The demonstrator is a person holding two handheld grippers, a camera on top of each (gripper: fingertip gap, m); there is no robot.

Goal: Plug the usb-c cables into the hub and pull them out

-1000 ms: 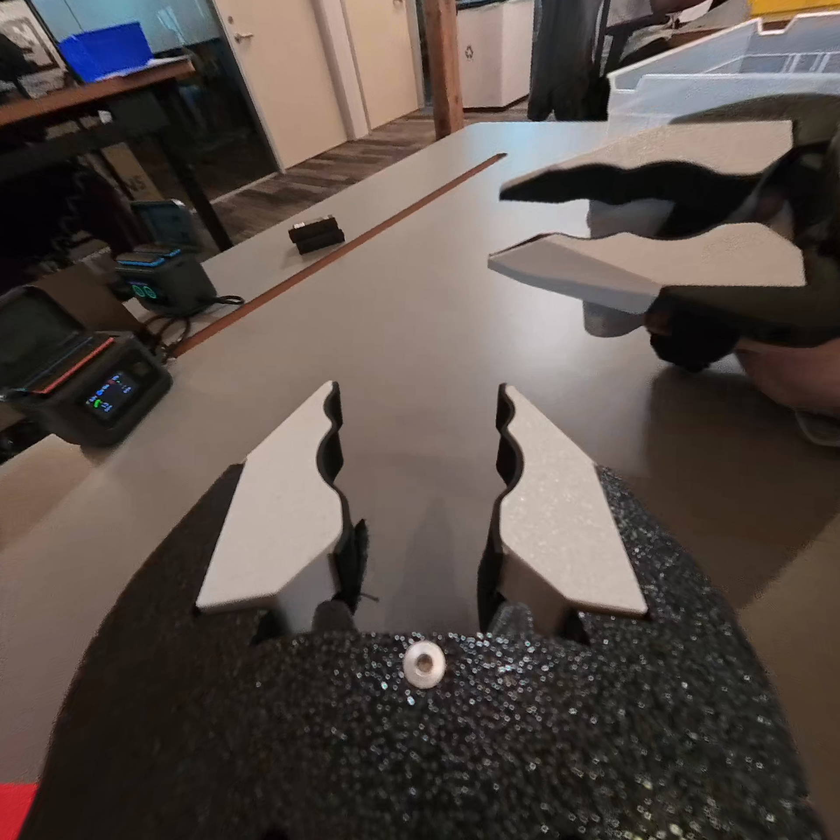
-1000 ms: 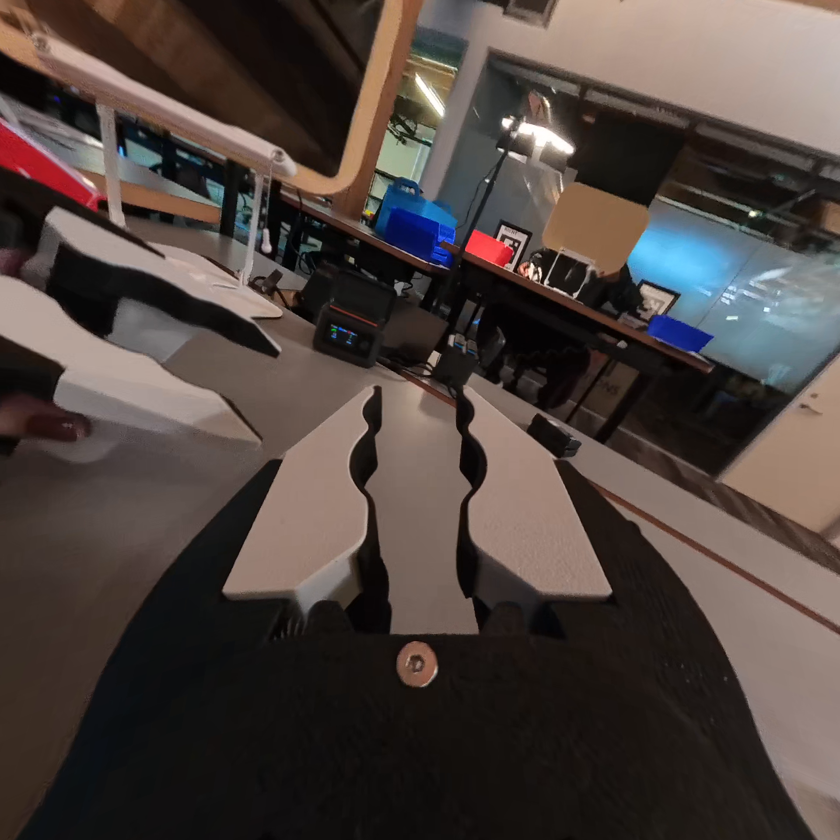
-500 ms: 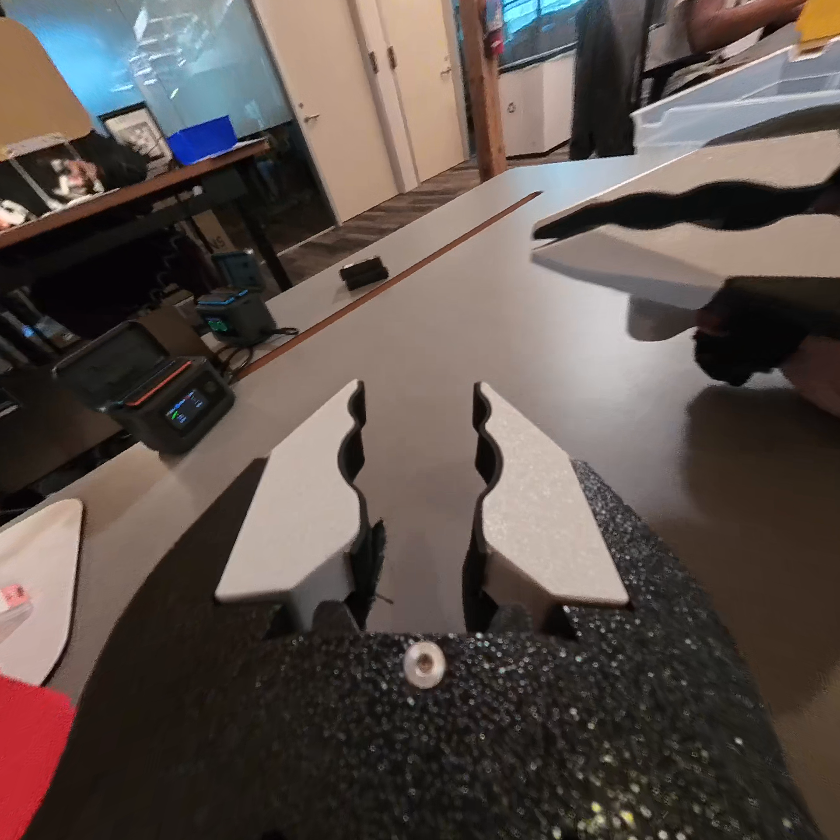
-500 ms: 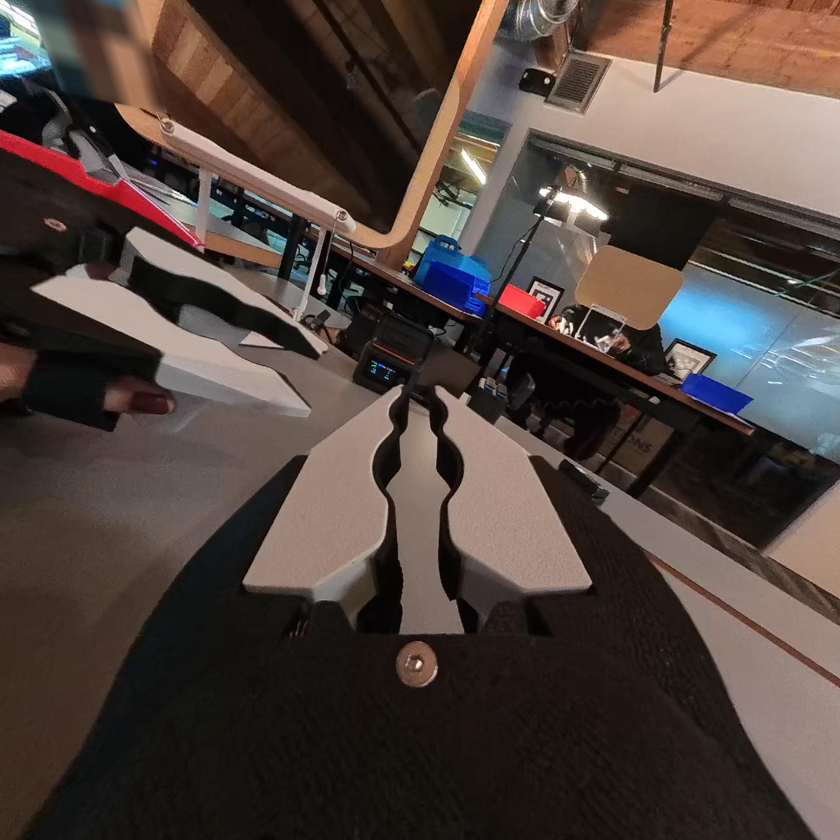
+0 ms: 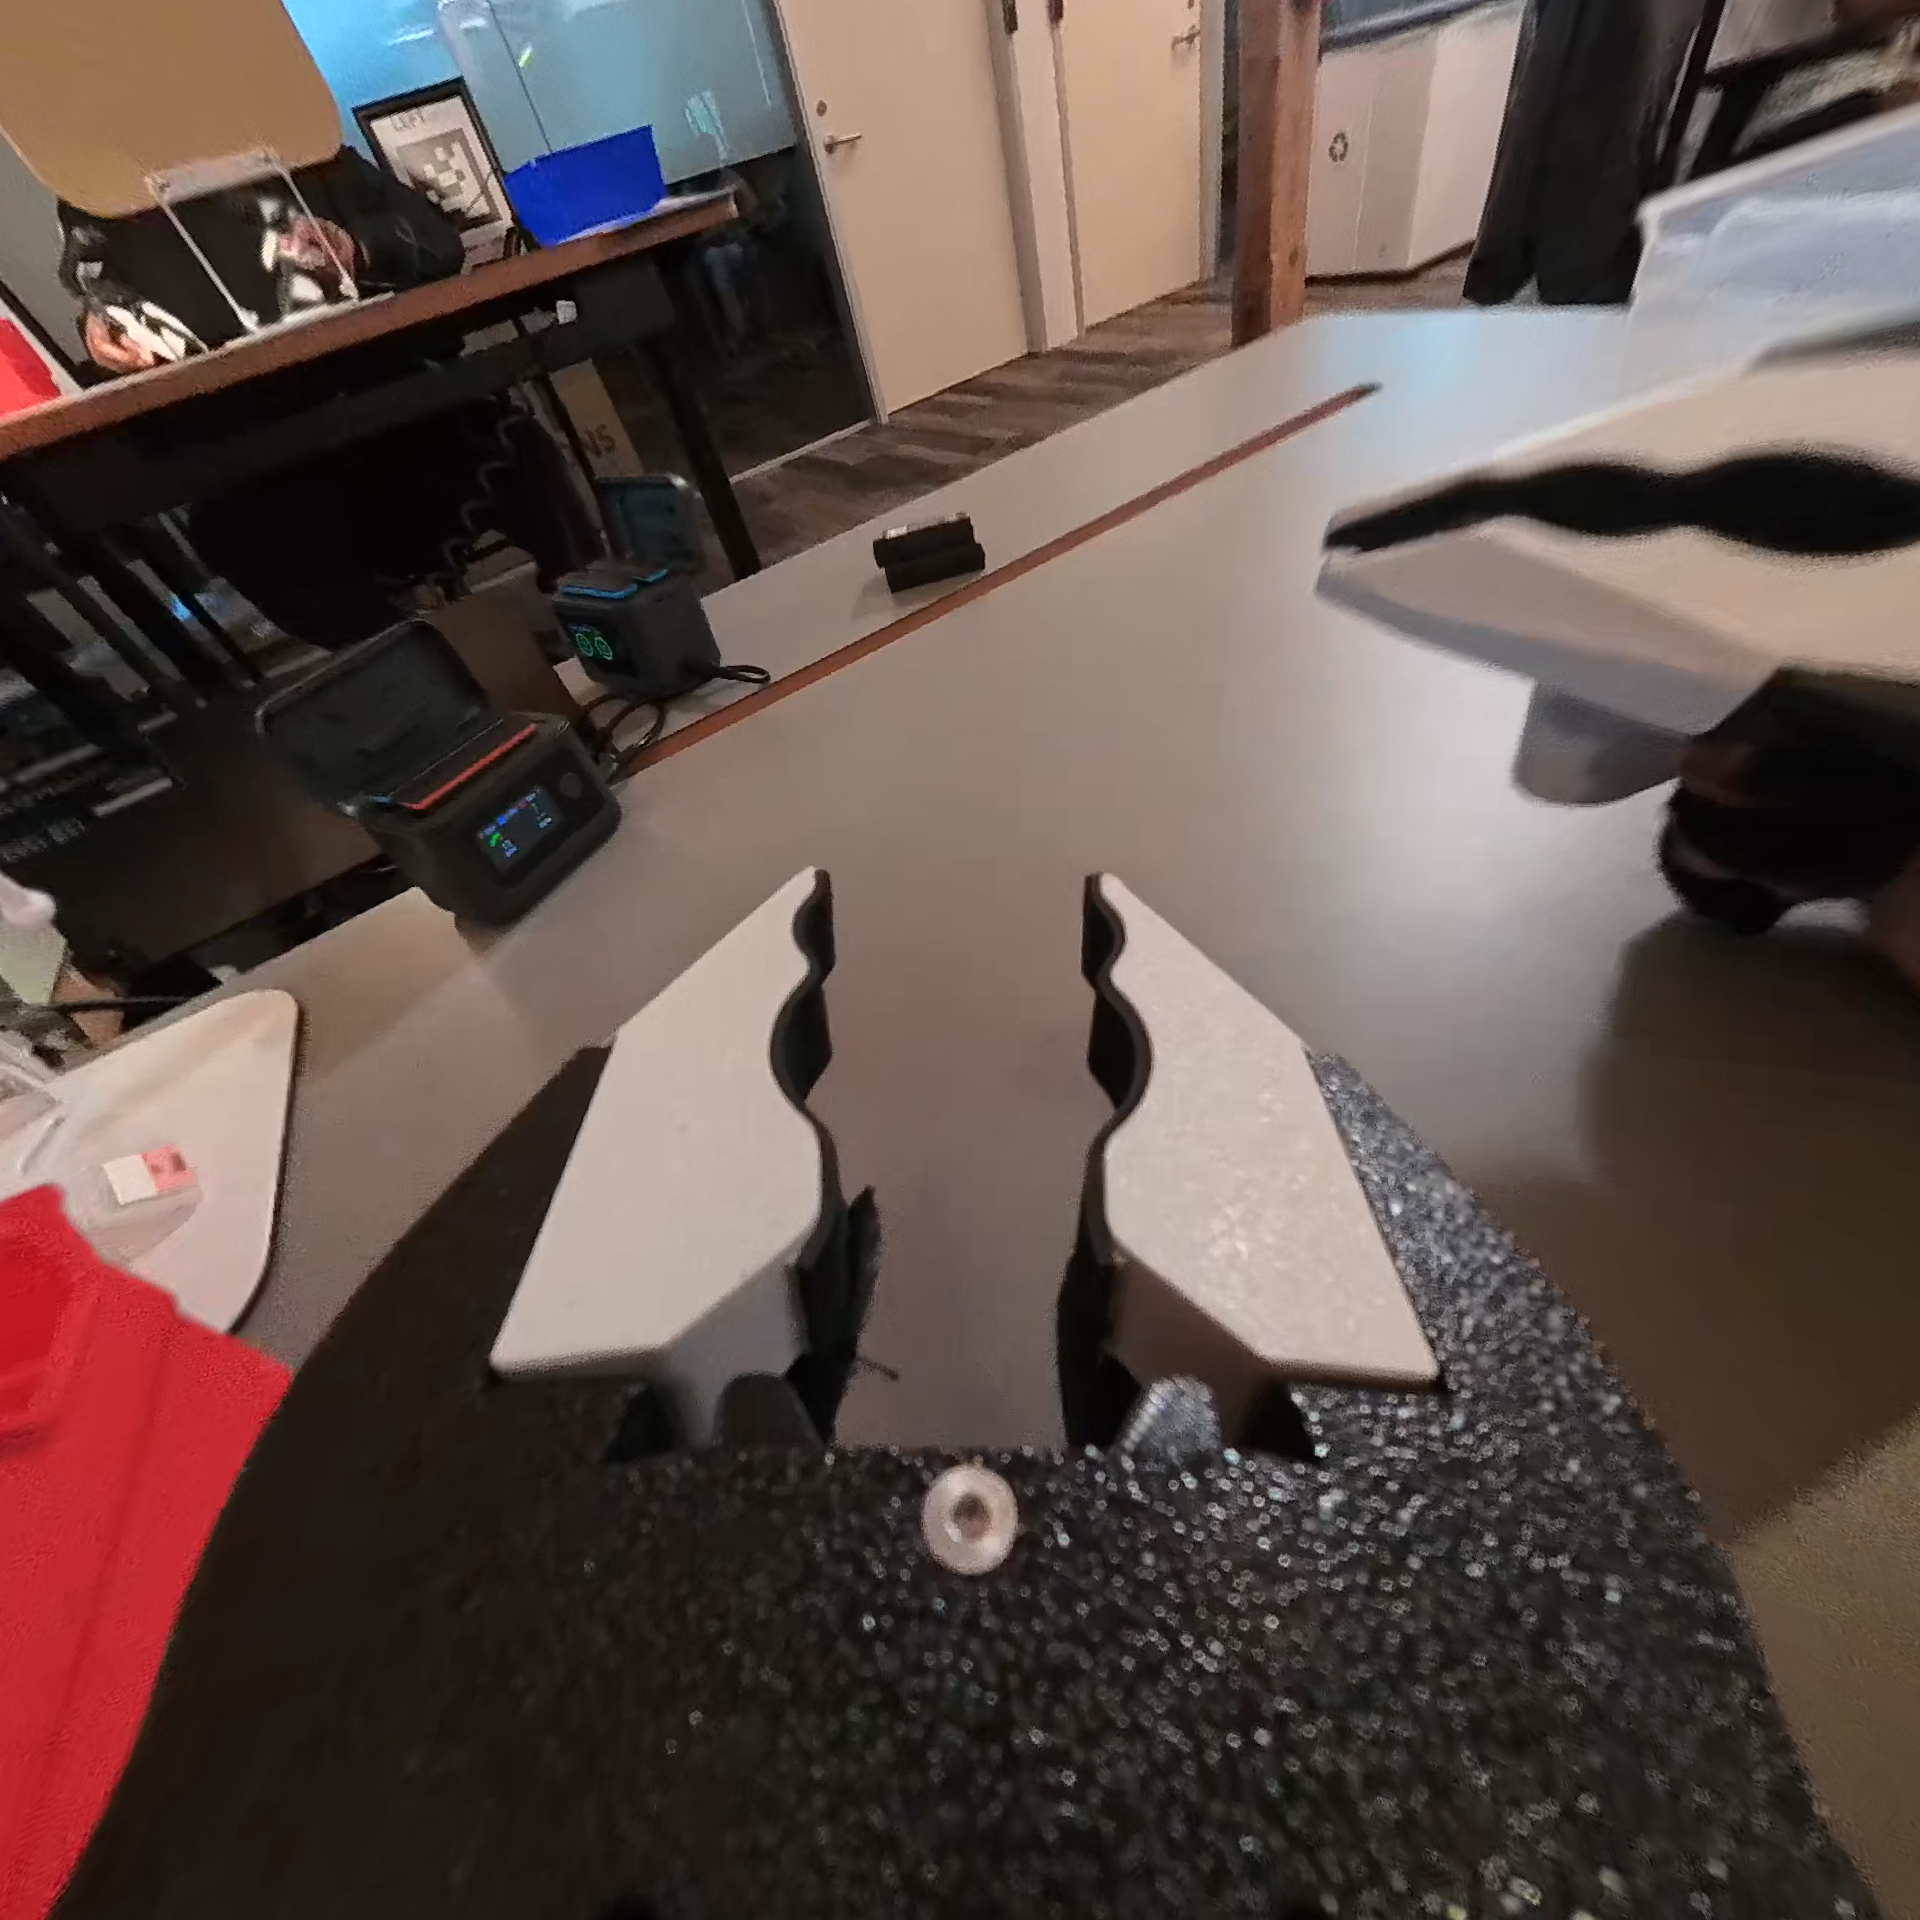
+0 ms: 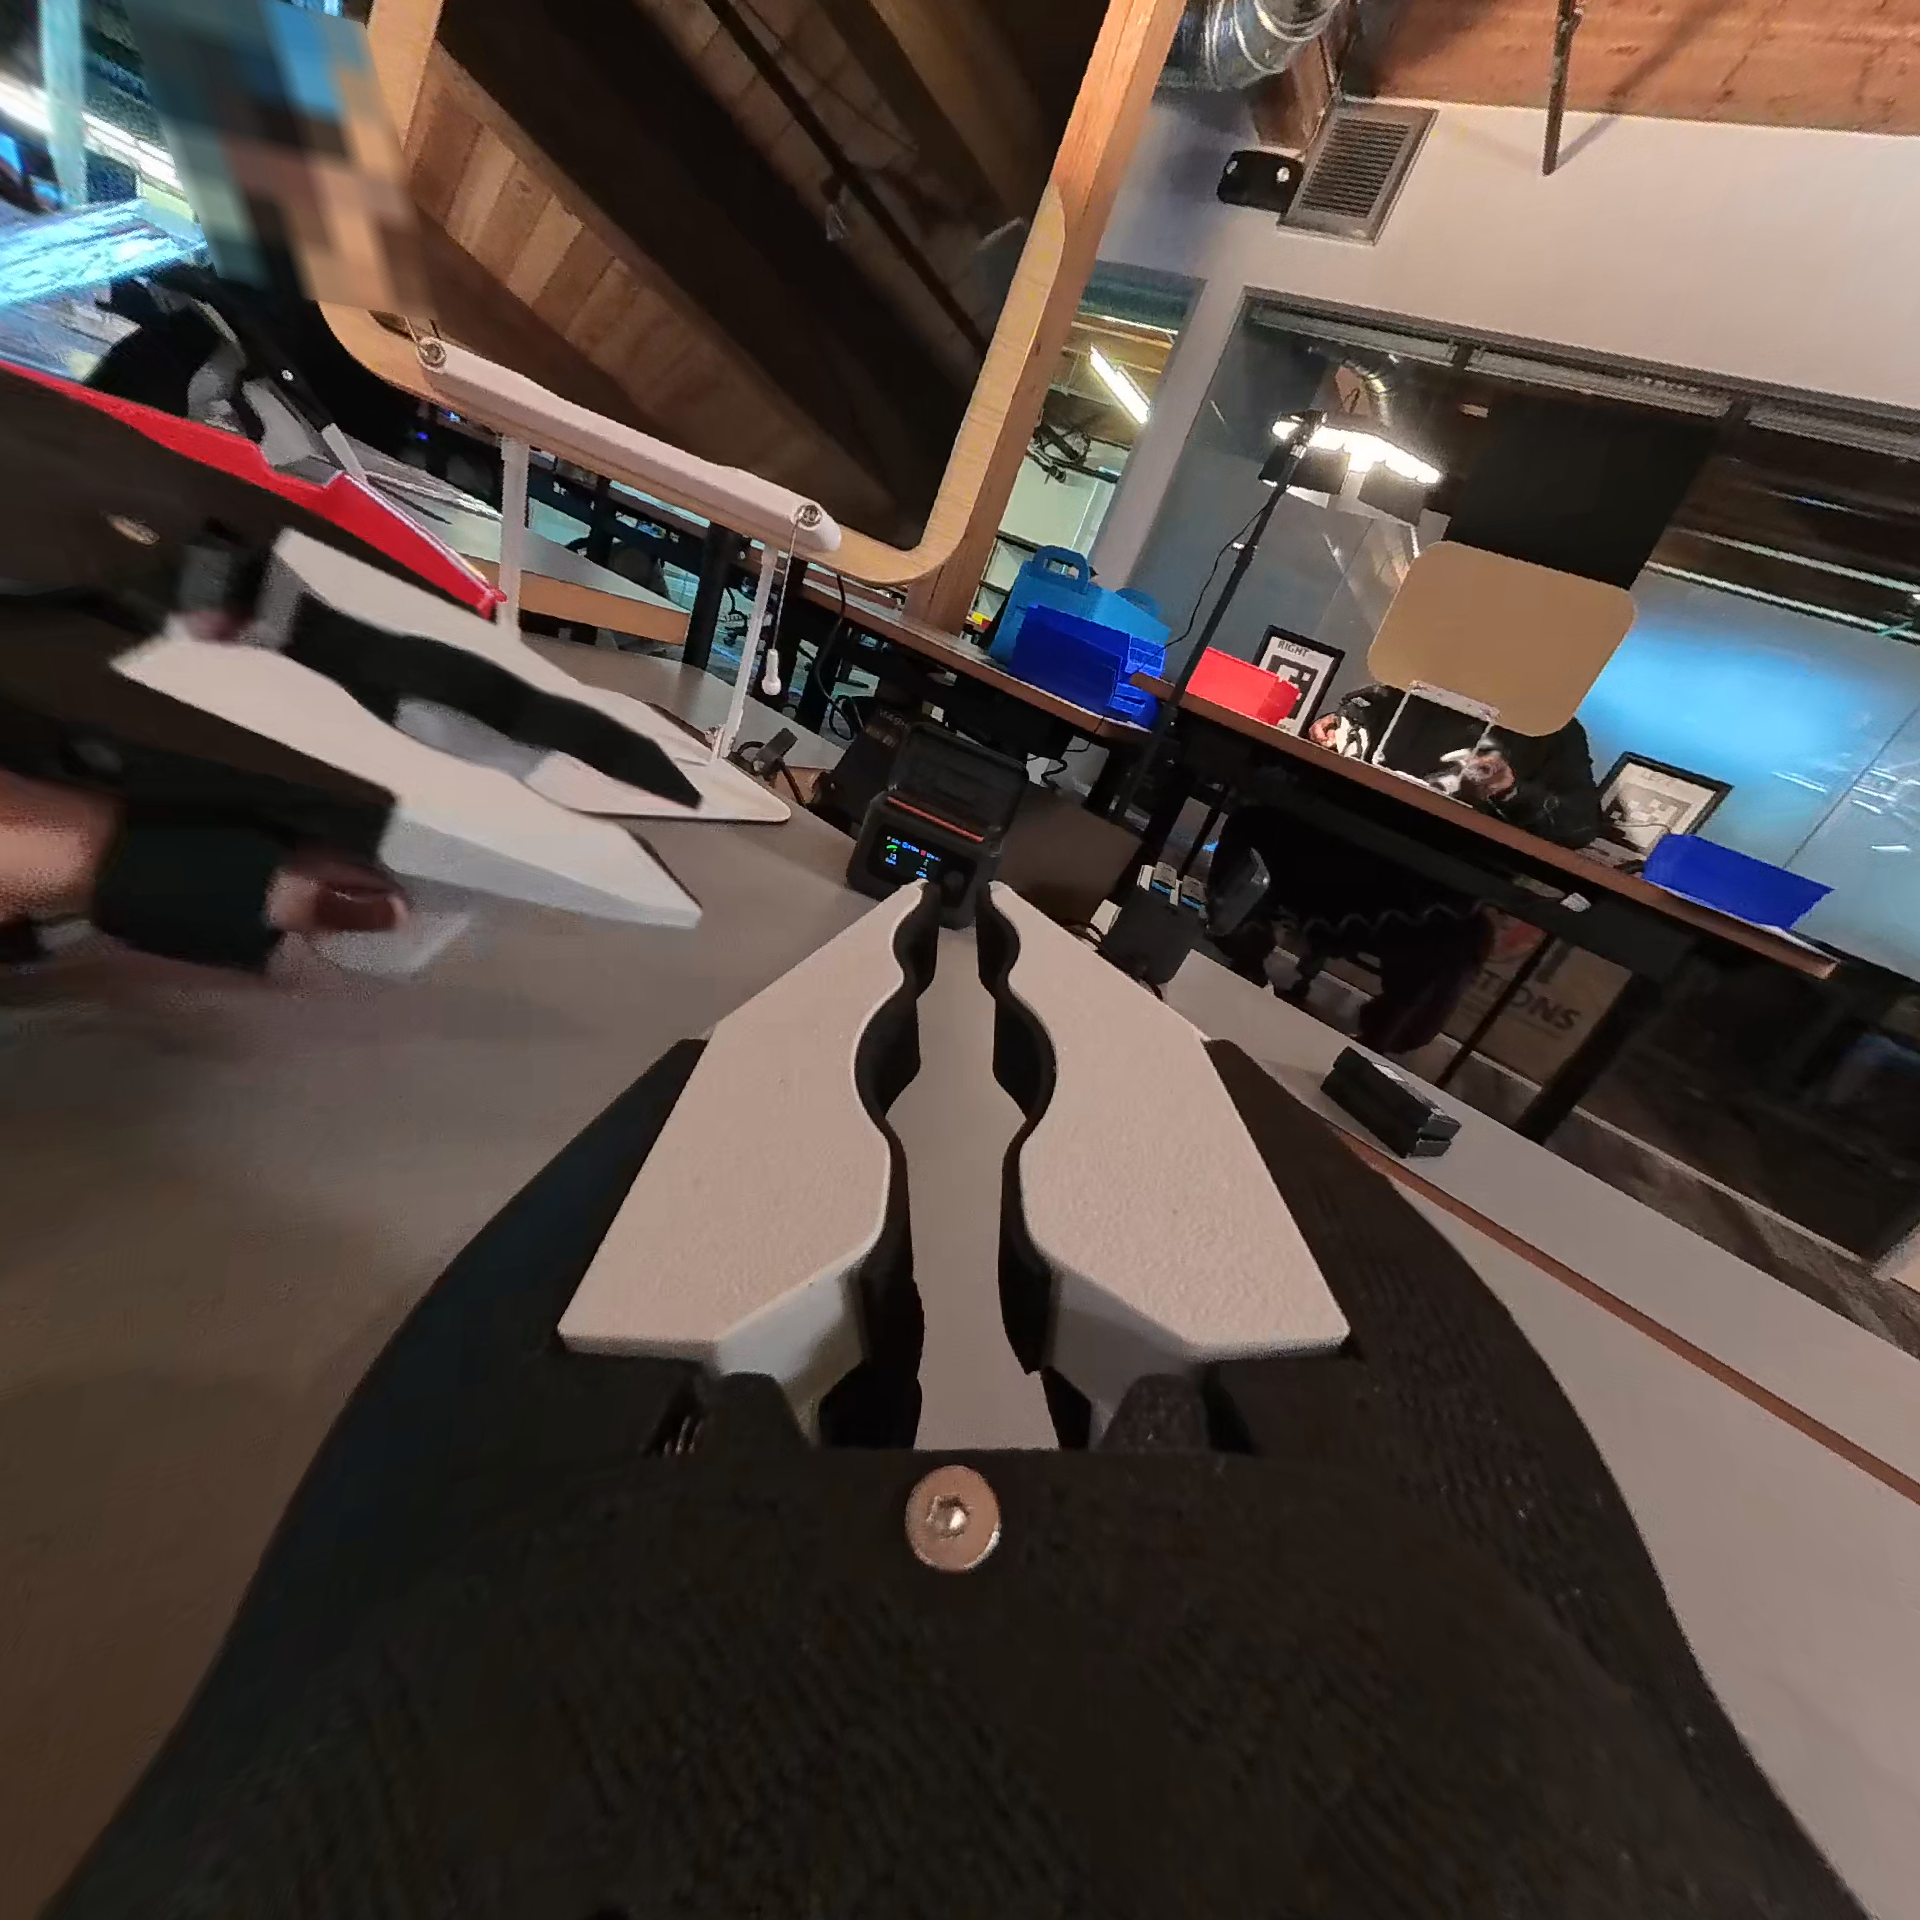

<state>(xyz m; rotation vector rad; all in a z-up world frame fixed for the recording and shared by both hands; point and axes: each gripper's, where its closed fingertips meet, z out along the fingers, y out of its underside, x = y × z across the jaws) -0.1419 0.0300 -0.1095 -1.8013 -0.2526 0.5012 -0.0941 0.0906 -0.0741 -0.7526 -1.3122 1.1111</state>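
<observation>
- Left gripper: jaws wide apart, empty, hovering over mid-bench, likely idle.
- Right gripper: jaws nearly shut with a narrow gap, holding nothing.
- Hub and usb-c cables: not in either view.
- Charger case sits at the bench's far-left edge.

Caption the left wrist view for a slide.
Open left gripper above a bare grey table, right gripper nearby.

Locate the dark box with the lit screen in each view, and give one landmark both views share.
Left wrist view: box at mid-left, on the table edge, lid up.
Right wrist view: box at centre, just beyond the right gripper.
Shared landmark: small black block by the table's brown seam.
</observation>
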